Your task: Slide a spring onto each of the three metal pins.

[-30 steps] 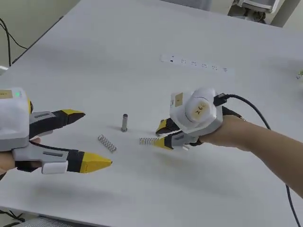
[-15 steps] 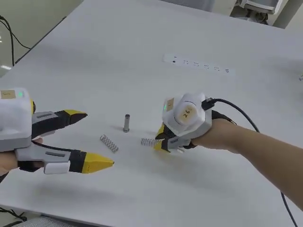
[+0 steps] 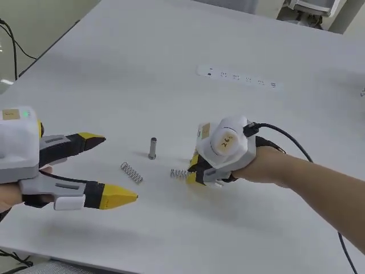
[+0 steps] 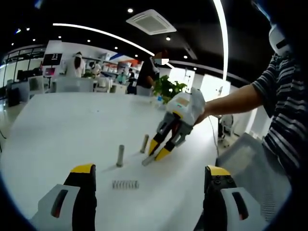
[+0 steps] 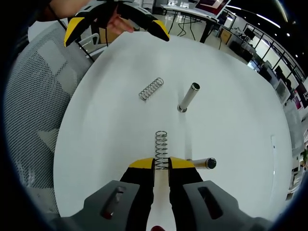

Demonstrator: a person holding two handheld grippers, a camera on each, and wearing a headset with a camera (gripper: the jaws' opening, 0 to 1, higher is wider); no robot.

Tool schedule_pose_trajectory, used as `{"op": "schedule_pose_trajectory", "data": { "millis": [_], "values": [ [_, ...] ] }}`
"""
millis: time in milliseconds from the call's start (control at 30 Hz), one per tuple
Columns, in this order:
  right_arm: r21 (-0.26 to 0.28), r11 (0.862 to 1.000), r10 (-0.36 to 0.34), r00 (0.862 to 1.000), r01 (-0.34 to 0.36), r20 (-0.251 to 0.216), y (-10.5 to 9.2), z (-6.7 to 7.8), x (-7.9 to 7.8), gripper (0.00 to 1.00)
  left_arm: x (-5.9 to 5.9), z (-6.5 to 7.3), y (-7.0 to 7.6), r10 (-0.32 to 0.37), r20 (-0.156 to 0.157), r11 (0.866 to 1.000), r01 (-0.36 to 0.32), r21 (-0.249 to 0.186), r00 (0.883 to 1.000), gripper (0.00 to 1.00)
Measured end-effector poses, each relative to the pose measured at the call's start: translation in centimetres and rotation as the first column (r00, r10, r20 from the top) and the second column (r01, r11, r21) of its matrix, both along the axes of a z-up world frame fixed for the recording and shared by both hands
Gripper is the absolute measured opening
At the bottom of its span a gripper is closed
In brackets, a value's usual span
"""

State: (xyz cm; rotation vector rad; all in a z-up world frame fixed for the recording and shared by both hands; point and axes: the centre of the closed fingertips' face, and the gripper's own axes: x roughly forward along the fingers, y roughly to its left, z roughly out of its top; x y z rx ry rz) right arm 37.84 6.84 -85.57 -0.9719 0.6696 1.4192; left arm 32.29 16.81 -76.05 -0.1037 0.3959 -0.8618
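— Logging from the big end down: white workbench [image 3: 171, 57]. Left gripper [image 3: 118, 167] hovers over it with jaws spread wide and nothing between them. Right gripper [image 3: 195, 173] sits low at the surface, jaws pinched narrow on one end of a spring [image 5: 161, 142]. Most of the coil sticks out ahead, on or just over the bench.
— Pins?
— Upright metal pin [image 3: 152, 148] near the held spring's free end, apart from it. Second pin [image 5: 204, 163] just beside the right gripper's jaw. Loose spring [image 3: 130, 172] lies on the bench between the two grippers.
— What could go wrong?
— My judgement: the grip is at the very tip, so the coil may droop or bow when lifted and miss the pin top. A sideways nudge could topple either pin, the near one first. A harder squeeze could pop the coil out.
— View differences?
— Both gripper views give the second pin; from the head view the right gripper's body covers it. It looks roughly upright in the left gripper view, though I cannot tell from the right one. The pinch on the coil reads clearly in the right gripper view.
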Motion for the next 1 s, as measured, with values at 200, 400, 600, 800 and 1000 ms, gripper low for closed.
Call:
{"op": "schedule_pose_trajectory", "data": {
  "millis": [200, 400, 600, 800, 1000],
  "values": [
    [0.033, 0.999, -0.024, 1.0, 0.024, -0.002, -0.3, 1.2, 0.2, 0.08, -0.1, 0.0, -0.6, -0.014, -0.002, 1.0, 0.014, 0.0, 1.0, 0.89],
    [0.046, 0.999, -0.007, 1.0, 0.006, 0.009, -0.6, 2.1, 0.0, 0.08, 0.0, 0.1, -0.9, -0.027, -0.002, 1.0, 0.027, 0.0, 1.0, 0.88],
    [0.055, 0.998, 0.006, 1.0, -0.006, 0.01, -0.9, 3.0, -0.2, 0.08, 0.2, 0.3, -1.1, -0.037, 0.001, 0.999, 0.037, 0.002, 0.999, 0.87],
    [0.069, 0.998, -0.004, 1.0, 0.003, 0.014, -1.5, 4.0, -0.2, 0.08, 0.0, 0.1, -1.6, -0.055, -0.003, 0.998, 0.055, 0.006, 0.998, 0.86],
    [0.081, 0.997, -0.011, 1.0, 0.01, 0.015, -2.5, 4.6, -0.6, 0.08, 0.1, 0.1, -1.9, -0.068, 0.001, 0.998, 0.068, 0.007, 0.998, 0.85]
  ]
}}
